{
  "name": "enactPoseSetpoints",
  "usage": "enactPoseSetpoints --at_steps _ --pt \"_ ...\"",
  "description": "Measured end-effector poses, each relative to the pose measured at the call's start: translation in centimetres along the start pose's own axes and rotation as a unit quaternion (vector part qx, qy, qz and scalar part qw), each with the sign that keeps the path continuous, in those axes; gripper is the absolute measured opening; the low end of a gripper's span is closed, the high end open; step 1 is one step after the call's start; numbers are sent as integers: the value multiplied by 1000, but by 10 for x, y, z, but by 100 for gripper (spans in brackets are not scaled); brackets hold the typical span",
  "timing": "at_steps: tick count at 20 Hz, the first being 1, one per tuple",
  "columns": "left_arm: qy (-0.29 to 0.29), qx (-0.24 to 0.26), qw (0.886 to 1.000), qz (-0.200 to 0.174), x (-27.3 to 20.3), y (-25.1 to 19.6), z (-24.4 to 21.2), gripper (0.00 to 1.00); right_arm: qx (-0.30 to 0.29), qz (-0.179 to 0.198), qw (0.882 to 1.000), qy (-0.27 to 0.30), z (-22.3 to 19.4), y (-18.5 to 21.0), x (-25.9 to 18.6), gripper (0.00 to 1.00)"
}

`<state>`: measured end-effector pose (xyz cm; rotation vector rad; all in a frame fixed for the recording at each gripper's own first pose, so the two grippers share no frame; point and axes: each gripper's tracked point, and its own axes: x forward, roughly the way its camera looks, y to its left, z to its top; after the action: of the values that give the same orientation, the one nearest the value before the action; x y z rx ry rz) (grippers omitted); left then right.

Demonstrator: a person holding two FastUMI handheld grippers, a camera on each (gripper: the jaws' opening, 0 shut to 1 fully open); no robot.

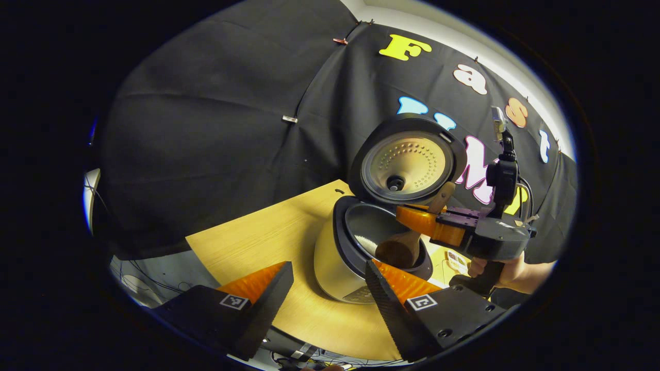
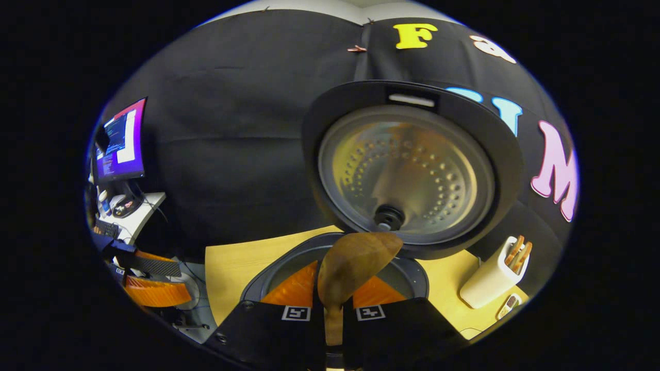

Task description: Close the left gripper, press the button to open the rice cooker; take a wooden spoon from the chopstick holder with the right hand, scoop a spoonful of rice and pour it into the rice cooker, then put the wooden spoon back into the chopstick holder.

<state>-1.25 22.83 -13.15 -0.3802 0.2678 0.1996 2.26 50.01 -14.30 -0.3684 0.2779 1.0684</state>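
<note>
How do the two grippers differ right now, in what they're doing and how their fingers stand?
The right gripper is shut on the wooden spoon, holding its bowl over the open rice cooker; the left gripper holds nothing. The right gripper's fingers press together on the spoon's handle; the left gripper's fingers stand wide apart. The right gripper sits at the pot's rim; the left hangs back over the table. Both point toward the cooker.

Cream rice cooker (image 1: 330, 263), black lid (image 2: 412, 165), brown wooden spoon (image 2: 356, 263), yellow table (image 1: 268, 242).
</note>
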Motion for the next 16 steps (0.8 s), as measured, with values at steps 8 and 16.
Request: enactPoseSetpoints --at_steps 8,16 --pt "-3 14 1000 -15 5 -12 2 95 58 -40 997 -30 20 -33 -25 17" --pt "-9 41 998 -52 12 -48 11 96 179 -143 969 -90 53 -116 -103 17"
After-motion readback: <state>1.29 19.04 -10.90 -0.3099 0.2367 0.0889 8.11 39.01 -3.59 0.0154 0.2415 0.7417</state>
